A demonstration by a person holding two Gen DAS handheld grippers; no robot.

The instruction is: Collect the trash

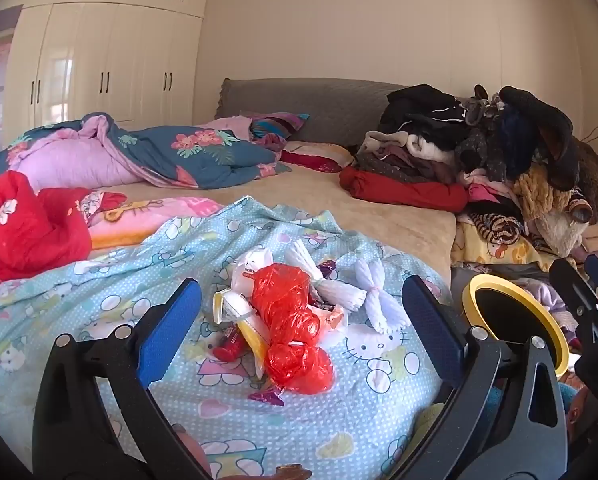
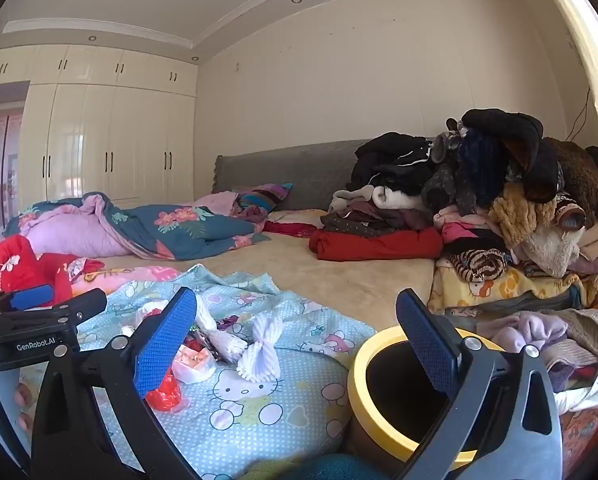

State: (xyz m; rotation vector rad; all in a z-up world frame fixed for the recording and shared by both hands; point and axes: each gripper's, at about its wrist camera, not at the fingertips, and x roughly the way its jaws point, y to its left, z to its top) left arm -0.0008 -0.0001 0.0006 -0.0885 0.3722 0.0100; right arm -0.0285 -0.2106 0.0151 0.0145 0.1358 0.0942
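A heap of trash lies on the light blue cartoon-print sheet [image 1: 99,280]: a crumpled red plastic bag [image 1: 291,320], white and yellow wrappers [image 1: 235,308] and two pleated white paper pieces [image 1: 379,300]. My left gripper [image 1: 299,332] stands open just short of the heap, which shows between its blue pads without touching them. My right gripper [image 2: 297,346] is open and empty, with its right finger in front of a yellow-rimmed bin [image 2: 357,380]. The bin [image 1: 473,292] stands right of the heap. A pleated paper piece [image 2: 263,350] lies ahead of the right gripper.
The sheet covers the near part of a bed. A tall pile of clothes [image 1: 479,152] fills its right side, behind the bin. A floral duvet [image 1: 171,156] and a red garment [image 1: 27,224] lie at the left. White wardrobes [image 1: 99,64] line the far wall.
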